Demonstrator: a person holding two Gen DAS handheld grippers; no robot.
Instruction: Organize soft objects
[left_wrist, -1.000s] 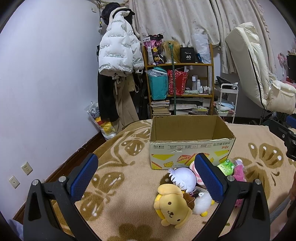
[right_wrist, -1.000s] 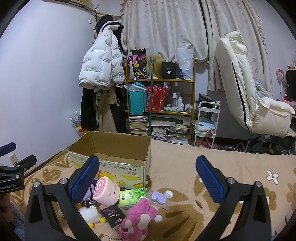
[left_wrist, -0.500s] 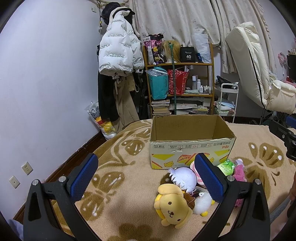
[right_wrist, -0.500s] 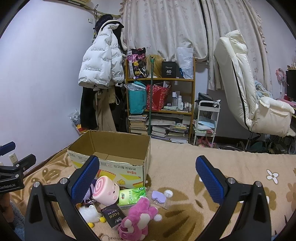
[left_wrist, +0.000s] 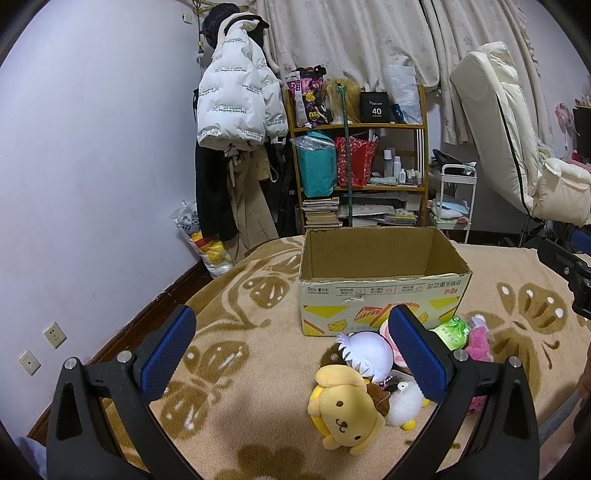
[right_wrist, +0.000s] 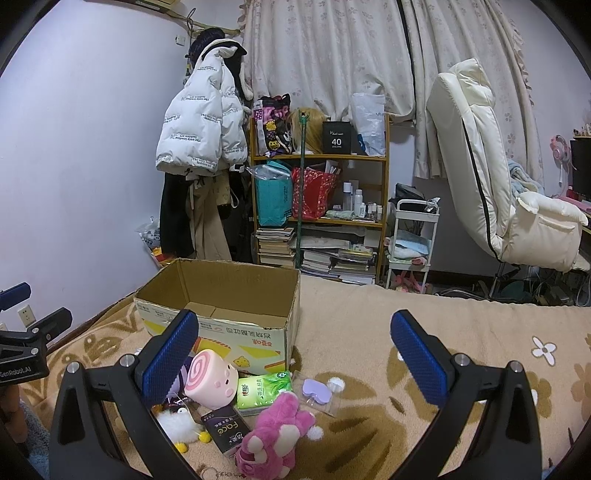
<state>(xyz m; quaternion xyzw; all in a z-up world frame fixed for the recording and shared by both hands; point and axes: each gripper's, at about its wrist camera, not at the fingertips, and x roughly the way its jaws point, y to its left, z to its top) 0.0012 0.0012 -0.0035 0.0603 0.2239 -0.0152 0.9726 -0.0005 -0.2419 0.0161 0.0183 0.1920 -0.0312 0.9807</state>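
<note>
An open empty cardboard box stands on a beige patterned blanket; it also shows in the right wrist view. In front of it lie soft toys: a yellow dog plush, a white round plush, a white fluffy chick, a pink roll plush and a pink bear plush. My left gripper is open and empty, held above the blanket left of the toys. My right gripper is open and empty, above the bear.
A green tissue pack, a dark "face" packet and a purple item in a clear bag lie among the toys. A cluttered shelf, hanging coats and a white recliner stand beyond the bed.
</note>
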